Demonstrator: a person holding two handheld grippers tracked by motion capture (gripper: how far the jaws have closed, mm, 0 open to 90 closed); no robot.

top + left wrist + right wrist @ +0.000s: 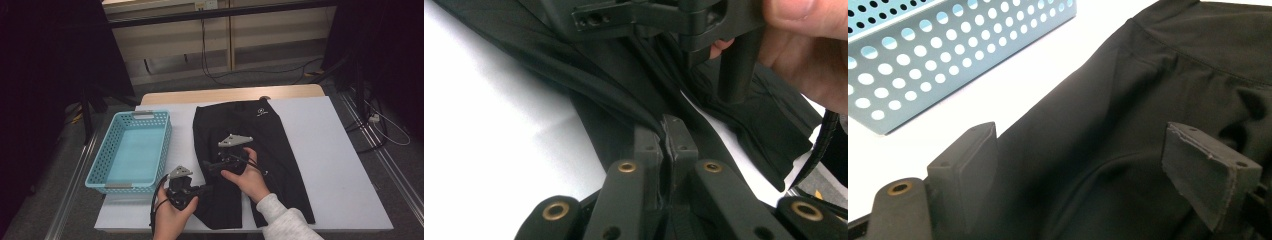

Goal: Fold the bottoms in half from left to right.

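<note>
Both tools sit on my black trousers [239, 150] spread at the bench [325, 150] centre: left tool [202, 189] pinched tight on the hem fabric at seven o'clock, right tool [207, 166] spread wide, gripping nothing, blue basket [107, 182] at nine o'clock.

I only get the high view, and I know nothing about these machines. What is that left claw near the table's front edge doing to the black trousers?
Observer: The left gripper is shut on a fold of the black trousers; its view shows fabric pinched between the jaws.
Operator: And the right one?
Observer: The right gripper has its jaws wide apart over the trousers, gripping nothing.
Operator: Anything near it?
Observer: The blue basket stands beside the trousers, with bare white table between them.
</note>
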